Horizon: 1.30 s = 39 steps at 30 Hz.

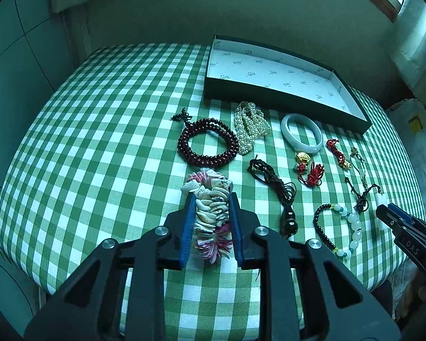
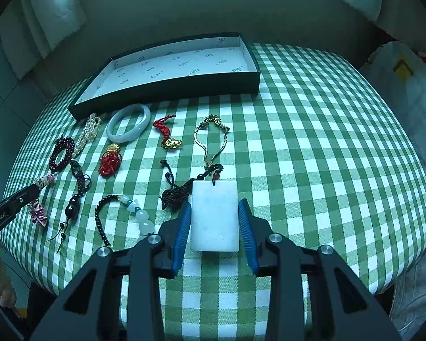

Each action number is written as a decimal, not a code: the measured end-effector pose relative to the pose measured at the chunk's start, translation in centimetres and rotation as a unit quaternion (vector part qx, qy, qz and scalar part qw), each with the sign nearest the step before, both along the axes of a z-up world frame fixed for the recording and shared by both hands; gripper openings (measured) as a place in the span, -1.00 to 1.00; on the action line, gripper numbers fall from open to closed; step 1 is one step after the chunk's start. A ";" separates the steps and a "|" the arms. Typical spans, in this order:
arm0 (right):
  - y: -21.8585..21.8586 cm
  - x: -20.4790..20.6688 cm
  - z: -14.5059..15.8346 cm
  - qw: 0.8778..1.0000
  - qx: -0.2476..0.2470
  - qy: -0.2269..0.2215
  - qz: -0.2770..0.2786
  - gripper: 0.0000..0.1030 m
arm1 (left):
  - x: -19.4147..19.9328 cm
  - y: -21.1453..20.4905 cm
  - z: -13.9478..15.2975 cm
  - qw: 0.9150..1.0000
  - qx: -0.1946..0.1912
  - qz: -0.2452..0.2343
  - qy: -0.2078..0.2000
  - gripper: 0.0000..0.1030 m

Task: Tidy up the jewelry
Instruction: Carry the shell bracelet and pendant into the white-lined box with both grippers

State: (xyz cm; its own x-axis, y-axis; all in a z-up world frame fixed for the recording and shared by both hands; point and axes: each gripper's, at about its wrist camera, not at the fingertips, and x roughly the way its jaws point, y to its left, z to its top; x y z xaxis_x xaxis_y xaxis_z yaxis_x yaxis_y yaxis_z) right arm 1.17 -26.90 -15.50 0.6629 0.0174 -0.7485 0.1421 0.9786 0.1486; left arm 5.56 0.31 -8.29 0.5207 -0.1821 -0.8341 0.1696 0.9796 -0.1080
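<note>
**Both grippers poised on their first picks, tray still bare**

The step in hand looks like the opening pickup: every piece of jewelry lies on the checked surface (image 1: 99,119) and the dark box tray (image 1: 284,99) at the far edge holds nothing yet.

The left gripper (image 1: 211,196) has its blue fingers (image 1: 189,227) on either side of the shell bracelet (image 1: 210,213), a pink-and-cream strand stretched lengthwise between them. The pads sit tight against the shell chips, or very nearly so — the fisheye view does not settle whether they are actually squeezing, so I cannot tell if the grip is made. The bracelet appears to rest on the cloth.

The right gripper (image 2: 215,207) is spread wider than the white jade pendant (image 2: 215,217). The slab lies flat between the fingers (image 2: 181,236), a thin gap showing on the left side and a clearer one on the right — not pinched. Its dark braided cord (image 2: 179,196) trails off toward the far left, bunched just beside the left fingertip.

What the next move calls for, in my judgement: close on each piece squarely, lift clear of the neighbours — the black-and-white bead bracelet (image 2: 122,213) lies near the pendant — and carry both across to the tray. The pendant's cord may drag the gold chain (image 2: 210,142), which touches or overlaps it near the red bead.
</note>
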 end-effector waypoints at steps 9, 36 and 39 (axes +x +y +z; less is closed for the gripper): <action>-0.2 -0.2 1.8 1.000 -0.002 -0.019 0.000 -0.32 | 0.3 -0.8 1.7 1.000 -0.007 -0.010 -0.020 -0.56; -1.7 13.4 9.1 0.997 -0.015 -0.081 0.003 -0.32 | 15.4 -7.9 5.4 0.995 -0.013 -0.044 -0.087 -0.56; -2.5 16.6 8.3 0.997 -0.013 -0.076 0.001 -0.32 | 18.5 -9.1 4.3 0.995 -0.010 -0.044 -0.086 -0.56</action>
State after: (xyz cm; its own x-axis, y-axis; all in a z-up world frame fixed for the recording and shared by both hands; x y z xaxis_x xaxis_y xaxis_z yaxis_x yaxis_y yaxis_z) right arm 17.79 -29.37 -7.17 0.7684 0.0011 -0.6400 0.1181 0.9826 0.1434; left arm 24.10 -8.80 -4.00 0.6366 -0.2490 -0.7299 0.2722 0.9581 -0.0895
